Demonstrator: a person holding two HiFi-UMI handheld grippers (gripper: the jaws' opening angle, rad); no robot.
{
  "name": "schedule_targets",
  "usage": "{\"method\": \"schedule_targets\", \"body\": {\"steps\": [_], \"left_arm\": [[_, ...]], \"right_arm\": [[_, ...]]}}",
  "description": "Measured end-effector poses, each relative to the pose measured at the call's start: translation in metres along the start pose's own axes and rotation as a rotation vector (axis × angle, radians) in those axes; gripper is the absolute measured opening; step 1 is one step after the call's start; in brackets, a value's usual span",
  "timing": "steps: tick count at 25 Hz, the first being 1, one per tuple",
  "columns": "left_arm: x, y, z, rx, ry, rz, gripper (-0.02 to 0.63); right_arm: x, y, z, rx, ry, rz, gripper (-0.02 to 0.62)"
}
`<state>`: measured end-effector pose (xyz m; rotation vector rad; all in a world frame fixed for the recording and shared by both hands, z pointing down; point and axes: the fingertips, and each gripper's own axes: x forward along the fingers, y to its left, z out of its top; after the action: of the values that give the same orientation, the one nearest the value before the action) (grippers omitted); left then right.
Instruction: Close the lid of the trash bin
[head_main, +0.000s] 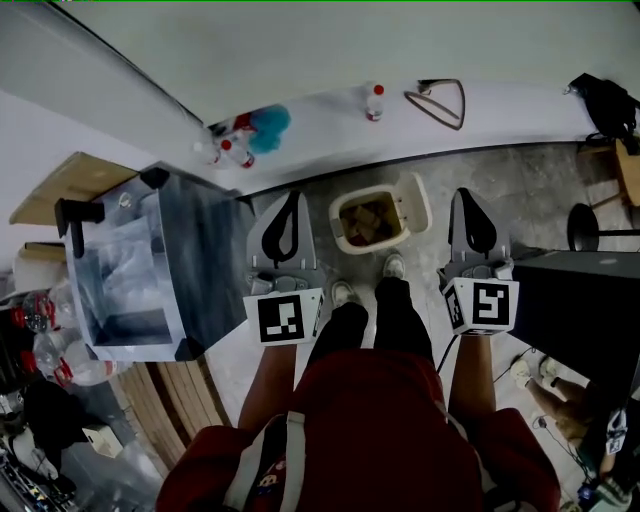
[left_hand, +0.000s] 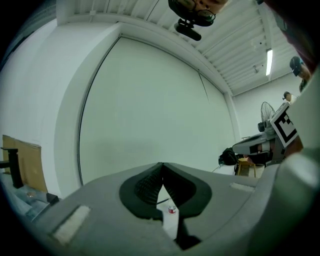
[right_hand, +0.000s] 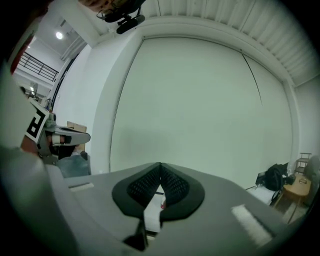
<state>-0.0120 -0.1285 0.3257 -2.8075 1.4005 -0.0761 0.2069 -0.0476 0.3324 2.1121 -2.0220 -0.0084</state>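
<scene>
A cream trash bin (head_main: 345, 232) stands on the floor just ahead of my feet, with brownish waste inside. Its lid (head_main: 419, 201) is up, tilted back on the bin's right side. My left gripper (head_main: 293, 194) hovers to the left of the bin, its jaws shut with nothing between them. To the right of the bin my right gripper (head_main: 463, 192) is held level with the left one, likewise shut and holding nothing. Both point at a white wall, so the bin is outside the left gripper (left_hand: 161, 165) view and the right gripper (right_hand: 160, 165) view.
A grey translucent crate (head_main: 150, 265) stands at the left beside wooden boards (head_main: 185, 385). Bottles (head_main: 374, 101), a teal duster (head_main: 270, 125) and a hanger (head_main: 440, 102) lie along the wall. A black box (head_main: 580, 300), a stool (head_main: 588, 226) and a black bag (head_main: 606, 100) are at the right.
</scene>
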Motion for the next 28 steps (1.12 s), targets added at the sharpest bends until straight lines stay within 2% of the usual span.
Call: {"method": "schedule_targets", "body": {"steps": [5, 15, 23, 28], "left_arm": [[0.024, -0.019, -0.039, -0.017, 0.066, -0.007, 0.002], [0.075, -0.071, -0.116, -0.041, 0.212, -0.020, 0.003], [0.097, -0.090, -0.171, -0.051, 0.338, 0.021, 0.002], [0.106, -0.097, -0.196, -0.045, 0.388, 0.046, 0.003]], "right_arm": [[0.018, -0.012, -0.050, 0.044, 0.087, 0.037, 0.002], [0.056, -0.038, -0.159, 0.131, 0.280, 0.160, 0.049], [0.071, -0.034, -0.254, 0.199, 0.463, 0.284, 0.115], [0.070, -0.031, -0.307, 0.261, 0.565, 0.329, 0.162]]}}
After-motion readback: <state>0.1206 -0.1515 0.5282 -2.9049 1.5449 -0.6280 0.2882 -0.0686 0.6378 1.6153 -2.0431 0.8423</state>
